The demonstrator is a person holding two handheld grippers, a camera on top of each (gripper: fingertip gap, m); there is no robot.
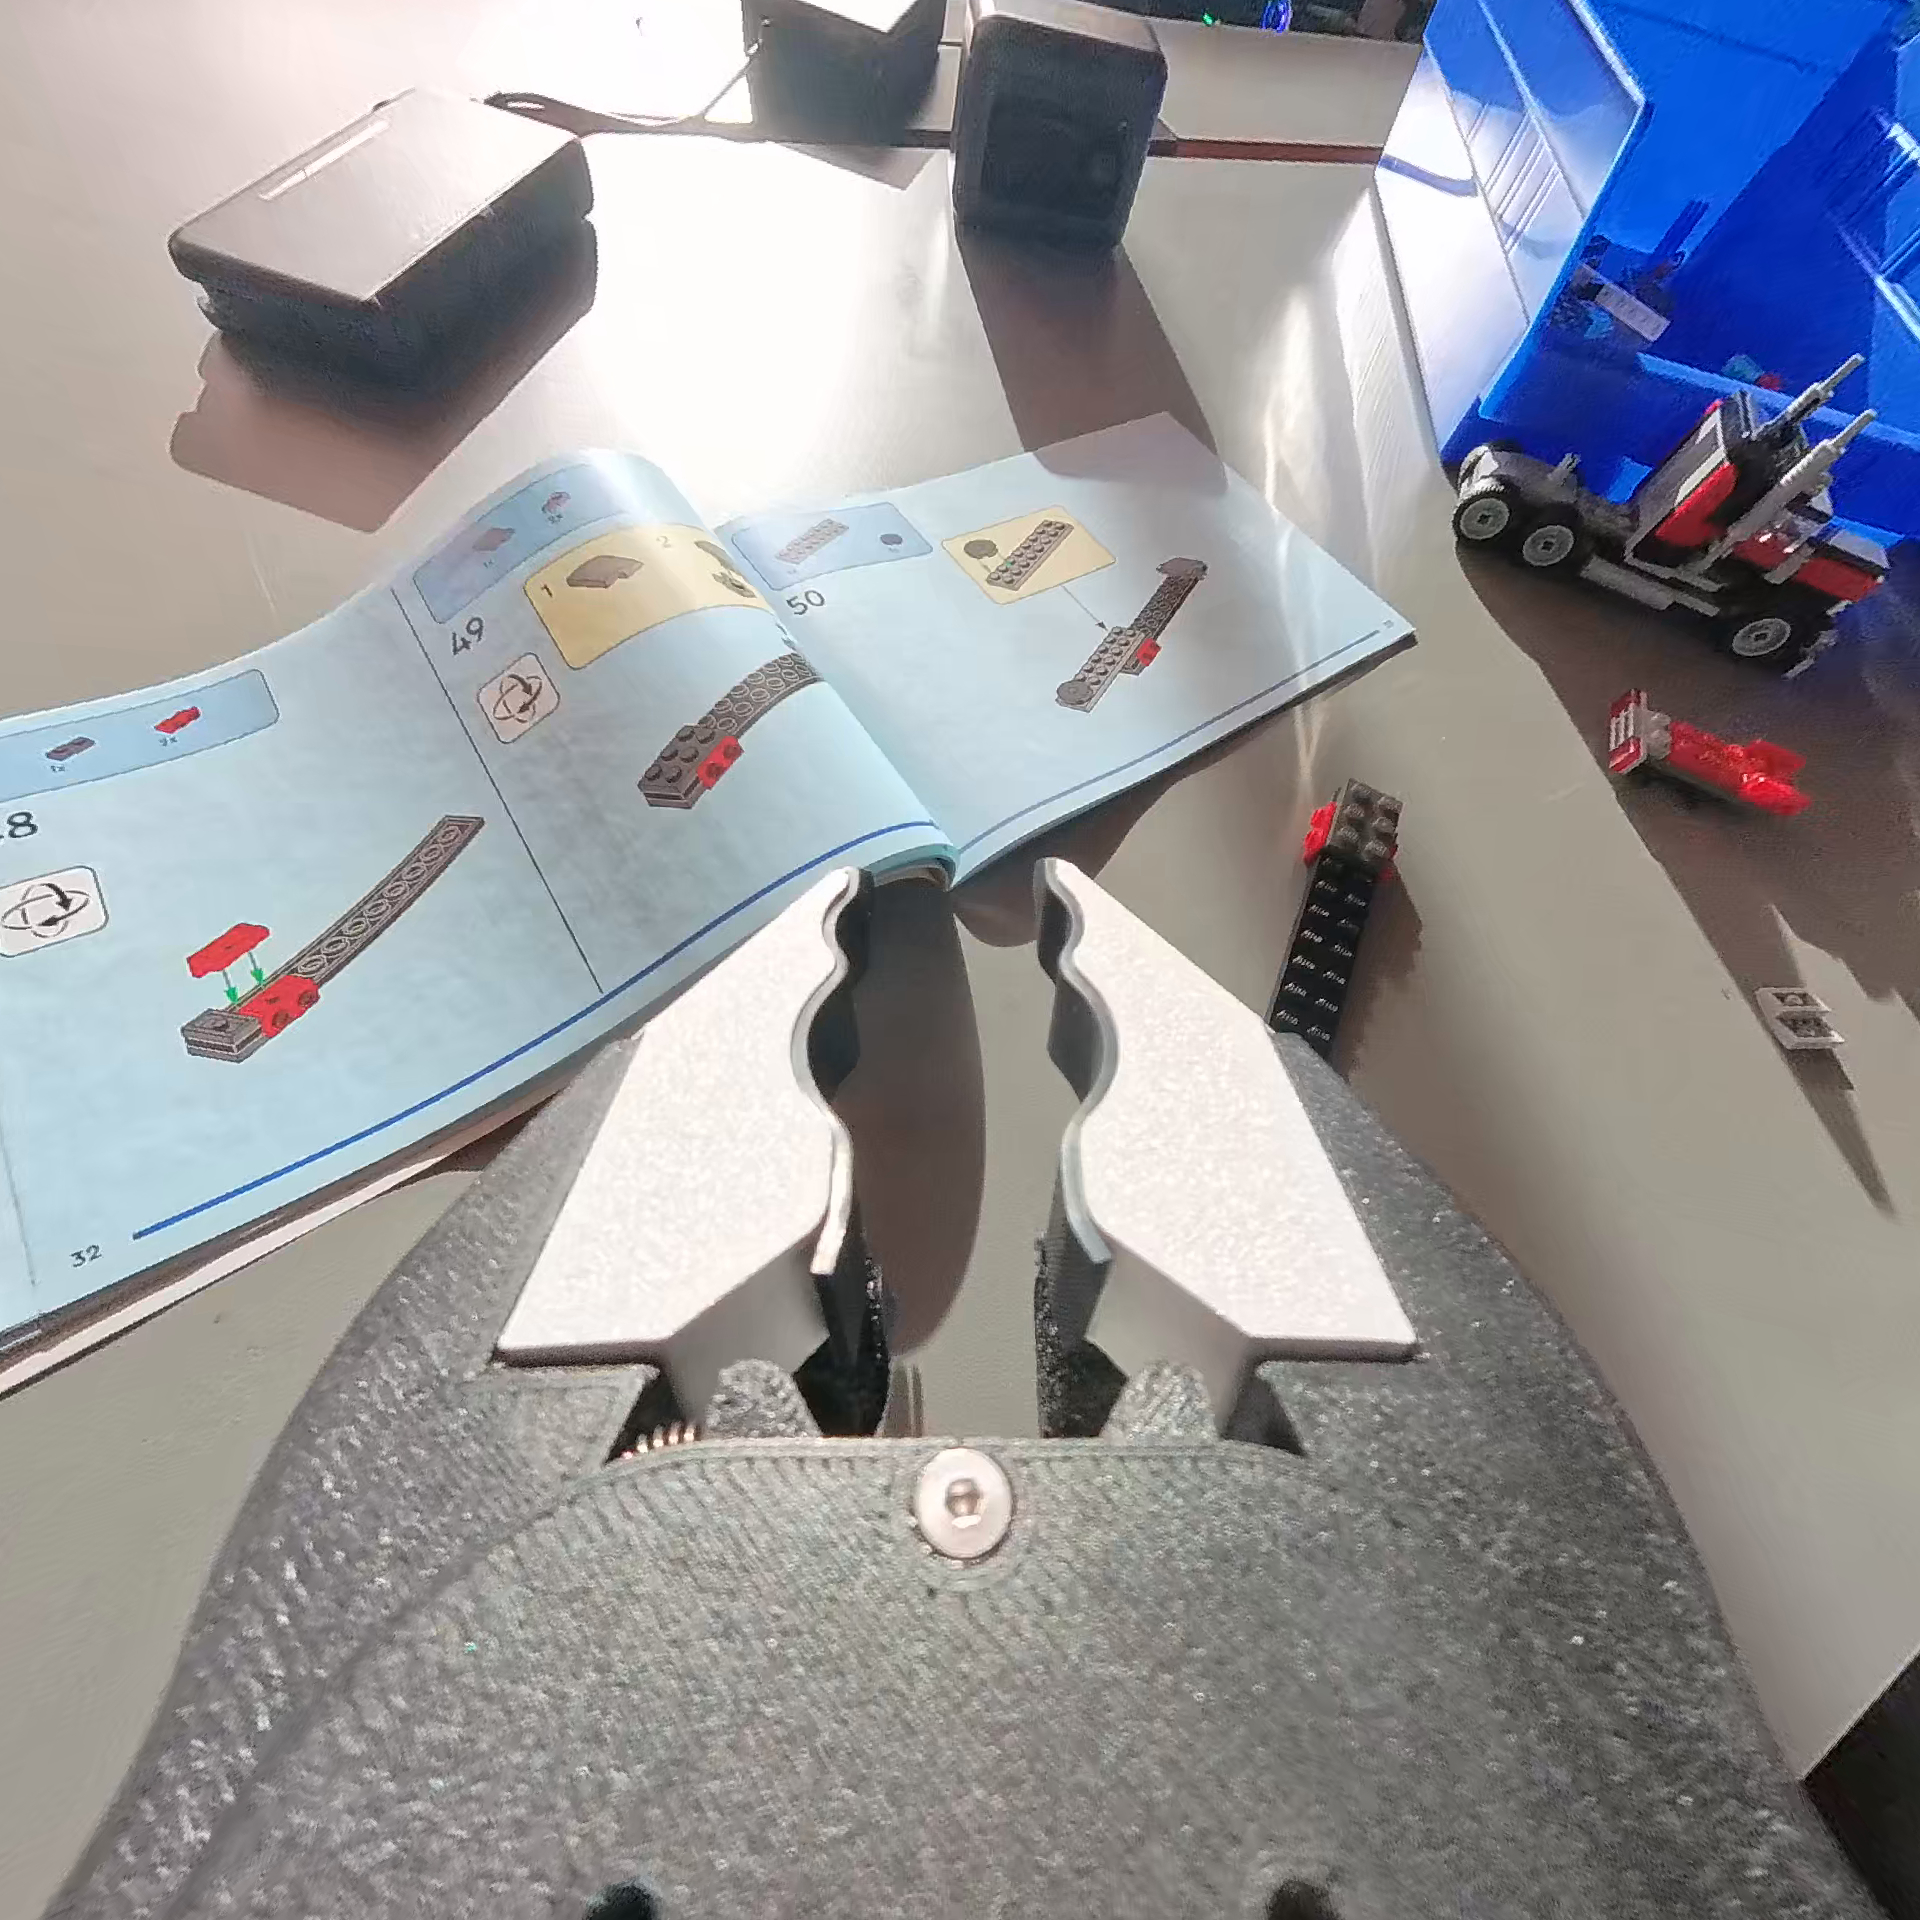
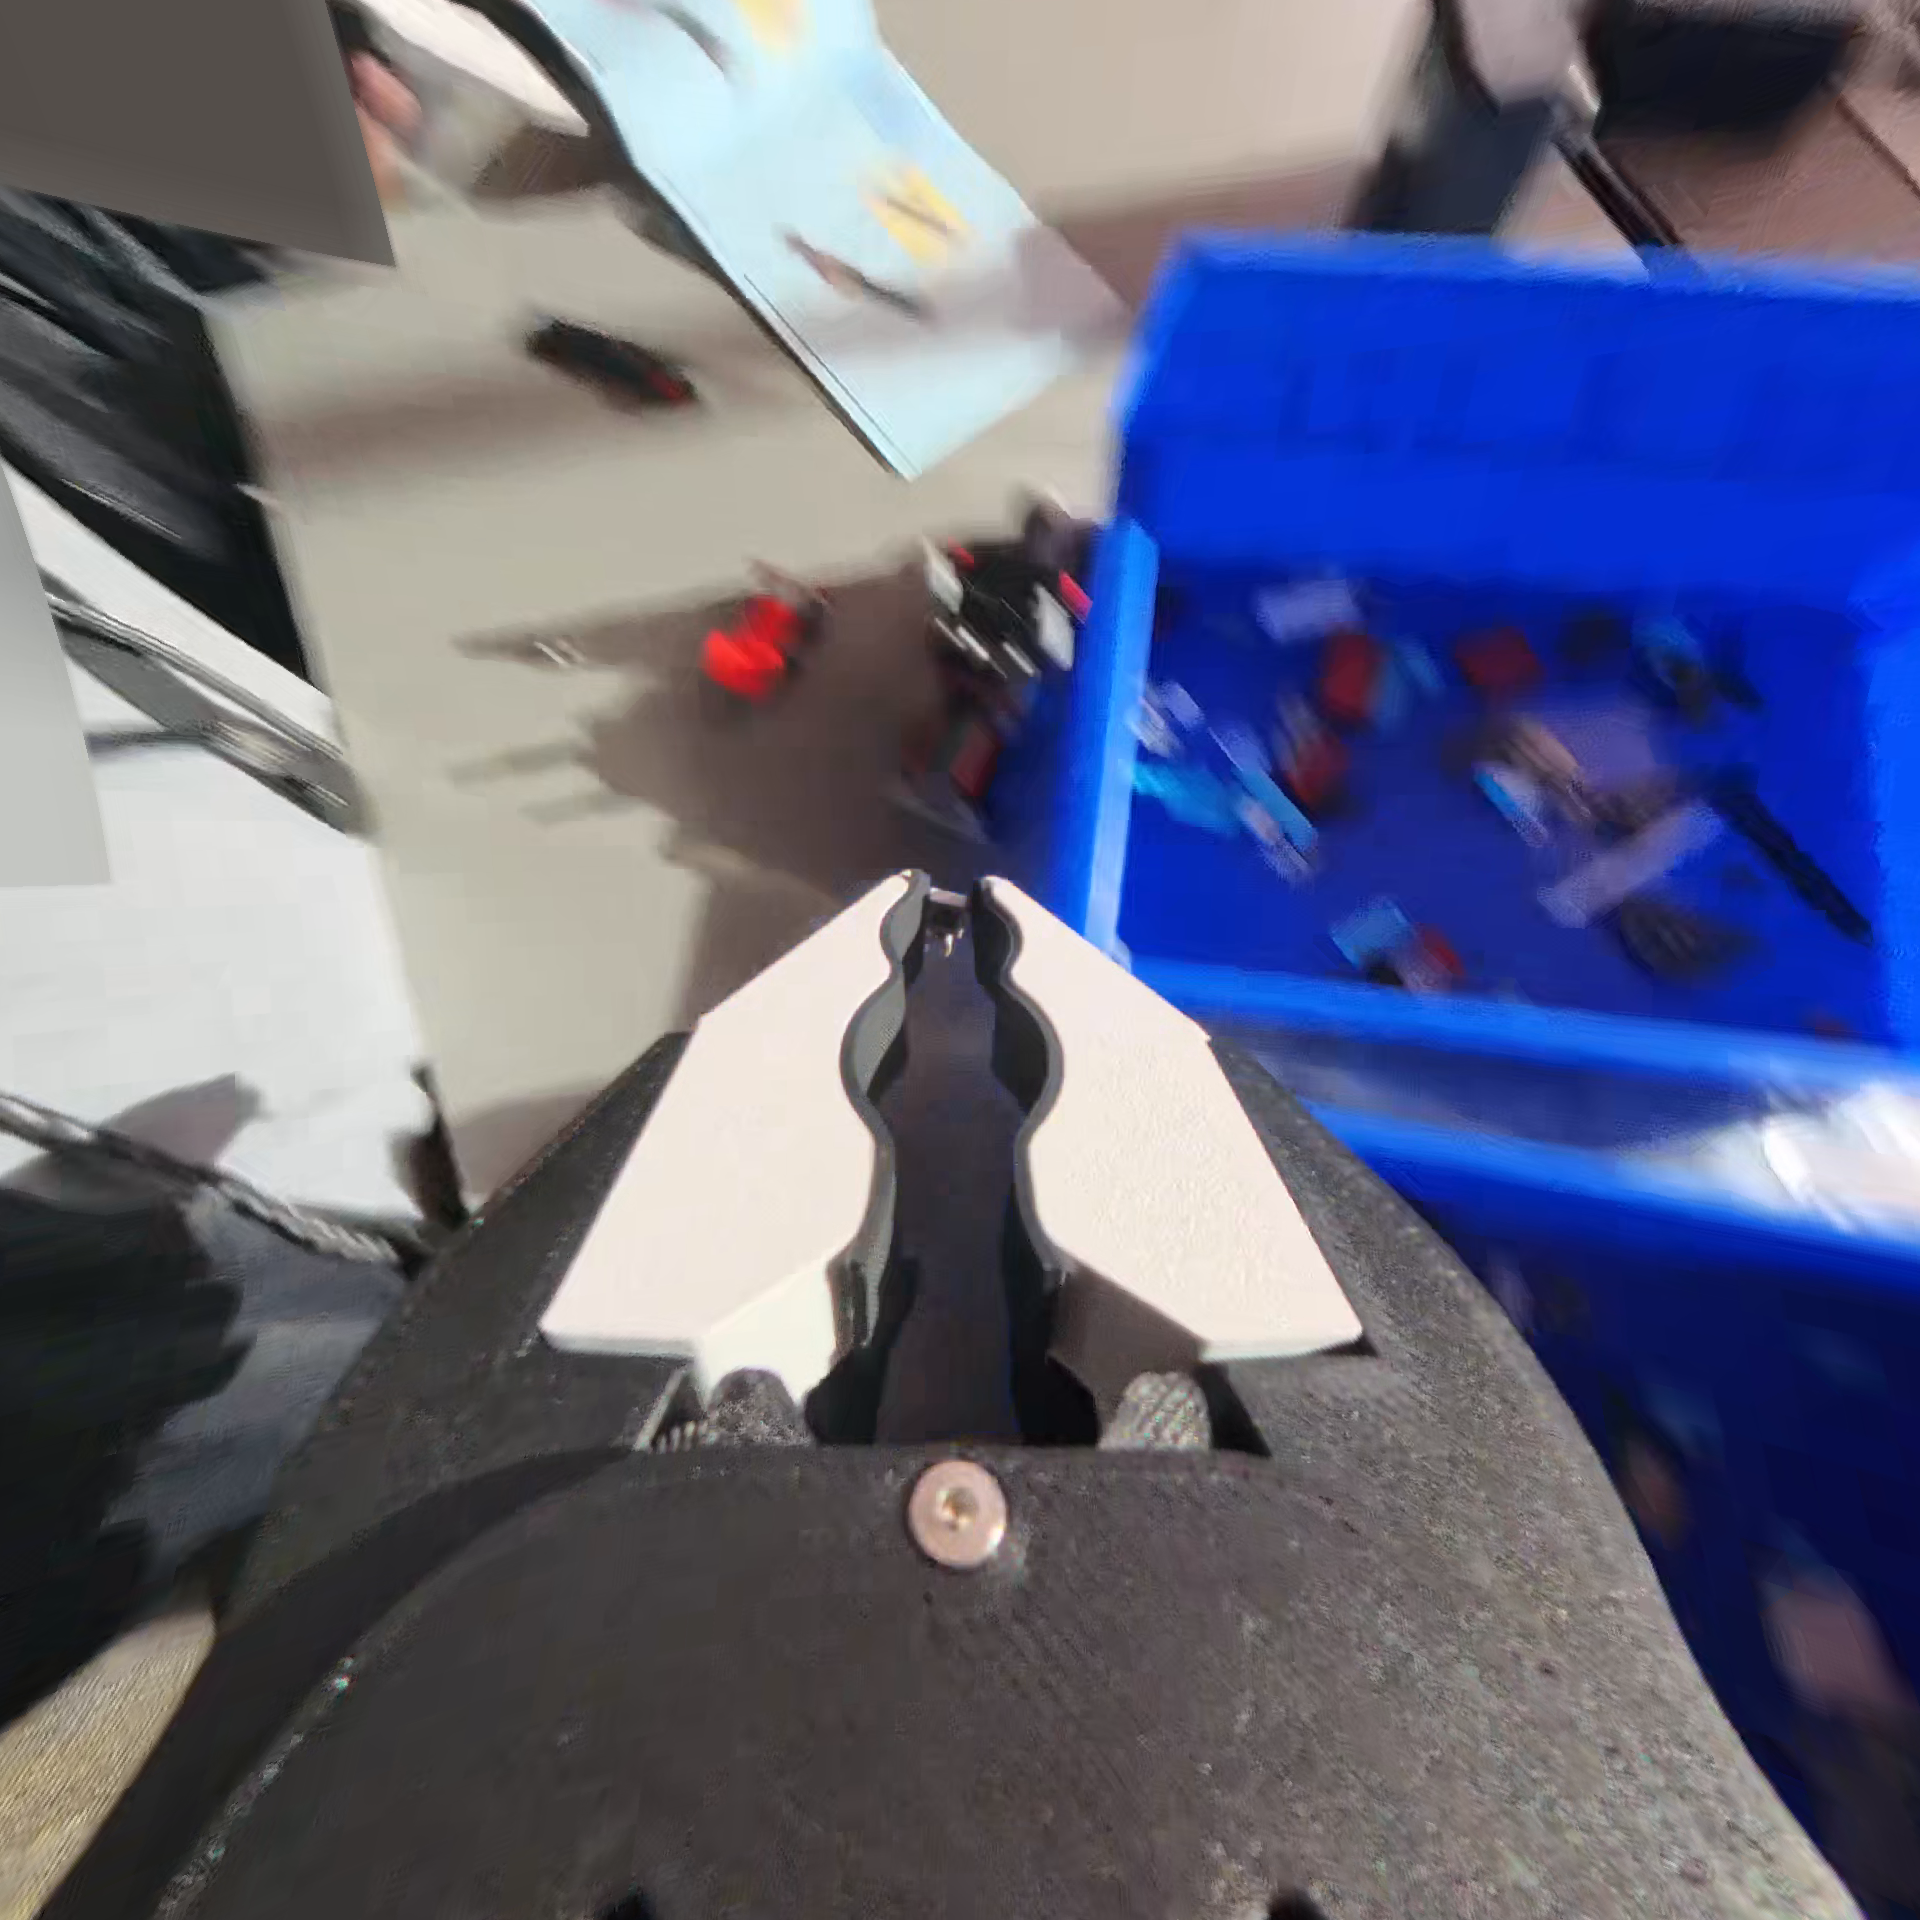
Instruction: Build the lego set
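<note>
Grey, a tiny piece [image 2: 945, 914] is sitting pinched at the tips of my right tool [image 2: 948, 902], beside the blue bin [image 2: 1558, 1049] of loose parts. My left tool [image 1: 948, 896] is hovering with its fingers apart and empty over the open instruction booklet [image 1: 665, 748]. I judge a fetch step is under way; next, the piece needs carrying to the black-and-red plate assembly [image 1: 1340, 914] lying on the table [image 1: 1558, 1195]. The truck [image 1: 1673, 520] and red sub-assembly [image 1: 1704, 753] are crowding that route.
</note>
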